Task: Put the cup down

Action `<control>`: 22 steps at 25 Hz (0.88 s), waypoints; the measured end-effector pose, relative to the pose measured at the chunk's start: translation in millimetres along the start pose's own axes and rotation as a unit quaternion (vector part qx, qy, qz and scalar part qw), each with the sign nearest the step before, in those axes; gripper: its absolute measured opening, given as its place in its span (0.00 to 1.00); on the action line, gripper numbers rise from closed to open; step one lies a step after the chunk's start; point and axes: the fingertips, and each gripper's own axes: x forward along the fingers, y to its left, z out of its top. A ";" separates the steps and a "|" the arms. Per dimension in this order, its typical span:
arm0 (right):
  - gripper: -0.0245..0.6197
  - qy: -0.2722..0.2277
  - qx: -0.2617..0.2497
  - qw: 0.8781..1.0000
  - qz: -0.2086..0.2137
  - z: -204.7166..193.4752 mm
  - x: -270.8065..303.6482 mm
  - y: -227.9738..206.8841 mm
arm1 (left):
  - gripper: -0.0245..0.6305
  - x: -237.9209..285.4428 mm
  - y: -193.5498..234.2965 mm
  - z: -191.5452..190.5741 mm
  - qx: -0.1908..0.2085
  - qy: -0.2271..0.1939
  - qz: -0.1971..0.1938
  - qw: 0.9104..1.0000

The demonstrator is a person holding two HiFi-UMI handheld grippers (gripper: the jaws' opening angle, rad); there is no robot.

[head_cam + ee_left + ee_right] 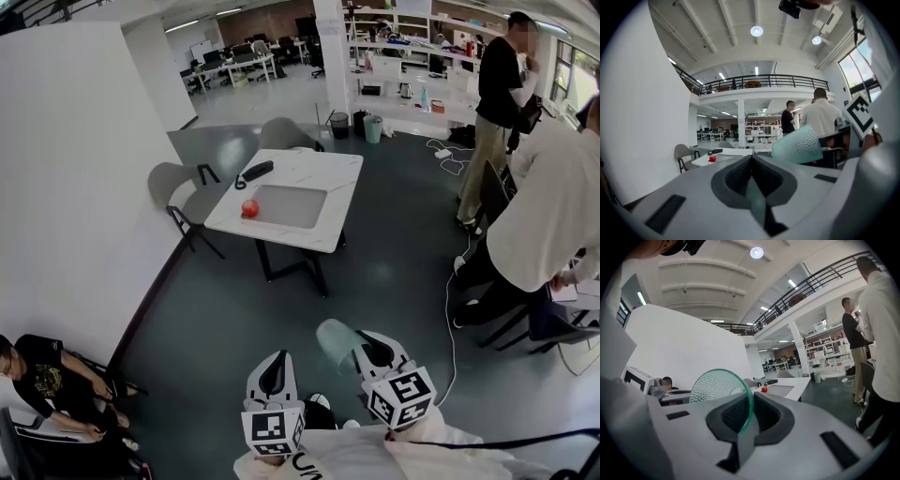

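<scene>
Head view: the right gripper [364, 341] holds a pale green cup [334, 343] in the air, the cup jutting toward 10 o'clock from its tip. The left gripper [272, 360] sits just beside it at 8 o'clock. A white table [319, 169] stands well apart at 12 o'clock.

Left gripper view: the left gripper's [752, 161] jaws are pressed together with nothing between them. The cup [797, 145] is at 2 o'clock, clear of them.

Right gripper view: the right gripper's [747, 405] jaws are narrow, pinching the cup's [717, 385] thin wall. The dimpled body spreads toward 10 o'clock.
</scene>
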 end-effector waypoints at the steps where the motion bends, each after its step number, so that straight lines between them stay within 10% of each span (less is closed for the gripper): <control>1: 0.07 -0.002 -0.001 1.000 0.001 1.9 4.1 -2.1 | 0.05 4.2 4.1 1.8 0.001 -0.002 0.004 1.000; 22: 0.07 0.026 0.019 0.998 -0.056 3.5 193.5 -68.1 | 0.05 188.8 134.3 2.3 0.007 0.012 -0.015 1.000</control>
